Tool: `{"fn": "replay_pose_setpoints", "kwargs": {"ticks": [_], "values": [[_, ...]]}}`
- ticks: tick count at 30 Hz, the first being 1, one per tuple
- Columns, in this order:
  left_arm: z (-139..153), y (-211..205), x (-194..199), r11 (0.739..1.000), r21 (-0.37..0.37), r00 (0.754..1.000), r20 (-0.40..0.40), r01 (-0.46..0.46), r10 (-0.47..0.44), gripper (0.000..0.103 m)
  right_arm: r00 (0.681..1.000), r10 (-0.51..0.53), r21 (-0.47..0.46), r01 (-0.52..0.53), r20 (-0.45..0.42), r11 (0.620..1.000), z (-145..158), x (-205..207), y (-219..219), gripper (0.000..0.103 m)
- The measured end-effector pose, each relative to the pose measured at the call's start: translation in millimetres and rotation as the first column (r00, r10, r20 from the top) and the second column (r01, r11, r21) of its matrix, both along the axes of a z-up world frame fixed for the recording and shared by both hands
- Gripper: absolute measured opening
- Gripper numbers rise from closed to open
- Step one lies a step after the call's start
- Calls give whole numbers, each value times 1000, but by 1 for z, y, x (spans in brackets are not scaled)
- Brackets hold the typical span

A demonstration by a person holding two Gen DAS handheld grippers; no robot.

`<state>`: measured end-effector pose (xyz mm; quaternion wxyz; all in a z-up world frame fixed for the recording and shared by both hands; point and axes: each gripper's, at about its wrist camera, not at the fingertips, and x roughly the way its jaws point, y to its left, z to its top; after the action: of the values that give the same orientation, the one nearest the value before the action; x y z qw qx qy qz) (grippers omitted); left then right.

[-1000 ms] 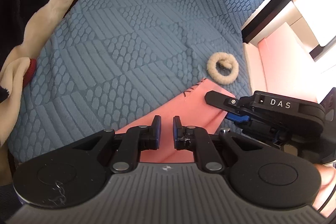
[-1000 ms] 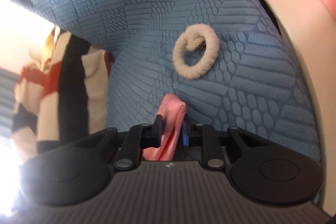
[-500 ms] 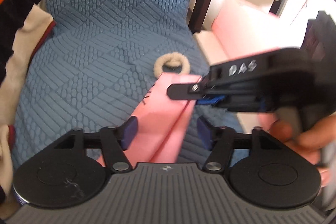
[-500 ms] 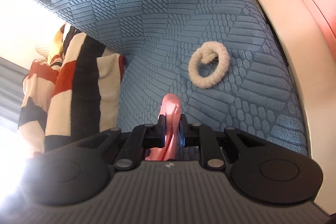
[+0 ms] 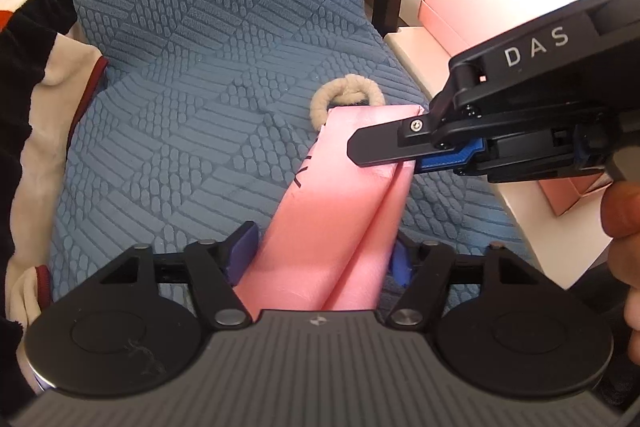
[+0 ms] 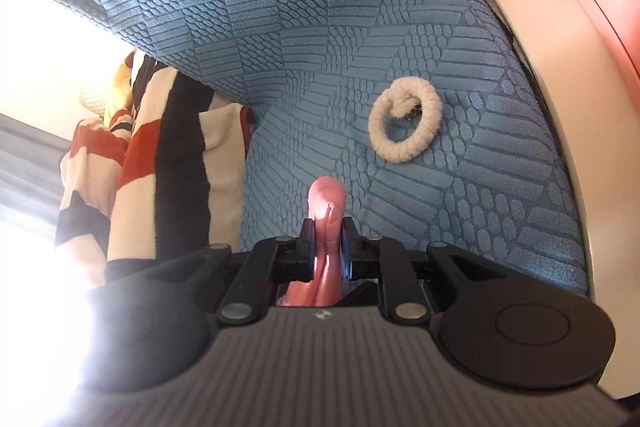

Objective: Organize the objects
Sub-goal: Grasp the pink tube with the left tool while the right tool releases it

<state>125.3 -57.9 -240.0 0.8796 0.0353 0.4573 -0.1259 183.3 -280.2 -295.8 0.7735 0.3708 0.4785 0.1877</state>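
Left wrist: left claw [image 5: 322, 253] spread around the pink pouch [image 5: 340, 211], apparently readying a second grip; right claw [image 5: 394, 151] pinches its far end above the blue sofa cover [image 5: 180, 107]. Right wrist: claw pressed on the pouch, cream hair tie [image 6: 405, 125] beyond.

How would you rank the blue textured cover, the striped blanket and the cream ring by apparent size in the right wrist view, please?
1. Blue textured cover, filling most of the view.
2. Striped blanket, partly washed out by glare.
3. Cream ring, clearly smallest.
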Motion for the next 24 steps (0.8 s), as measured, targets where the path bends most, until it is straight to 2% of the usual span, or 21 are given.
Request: {"fn": "replay_pose_setpoints", "kwargs": {"ticks": [4, 6, 7, 8, 10, 12, 16, 21, 23, 24], "values": [[2, 4, 1, 1000, -16, 1000, -3, -7, 7, 52, 1000, -10, 10, 10, -2, 1000, -1, 1, 0, 26], [4, 5, 0, 1000, -12, 1000, -1, -15, 15, 37, 1000, -13, 17, 13, 17, 1000, 1, 2, 1, 27], [4, 6, 0, 1000, -16, 1000, -4, -27, 27, 34, 1000, -15, 23, 14, 27, 1000, 3, 2, 1, 30], [4, 10, 2, 999, -20, 999, -6, -42, 42, 33, 999, -18, 27, 17, 35, 999, 4, 2, 1, 34], [5, 17, 4, 997, -41, 998, -8, -69, 69, 32, 998, -29, 28, 27, 50, 999, 6, 2, 1, 50], [5, 20, 5, 995, -55, 997, -16, -81, 80, 32, 999, -24, 43, 22, 47, 999, 5, 3, 3, 52], [4, 15, 5, 998, -30, 998, -11, -63, 62, 32, 1000, -25, 60, 25, 5, 998, -3, 7, 8, 52], [-1, -2, -3, 996, 86, 1000, 24, 9, -11, 32, 996, -57, 43, 60, -68, 997, -14, 11, 14, 51], [-3, -9, -5, 991, 133, 999, 37, 33, -39, 32, 991, -89, 38, 93, -104, 995, -20, 11, 14, 32], [-4, -11, -5, 988, 151, 998, 37, 44, -50, 32, 988, -102, 45, 108, -117, 993, -23, 10, 13, 28]]}}
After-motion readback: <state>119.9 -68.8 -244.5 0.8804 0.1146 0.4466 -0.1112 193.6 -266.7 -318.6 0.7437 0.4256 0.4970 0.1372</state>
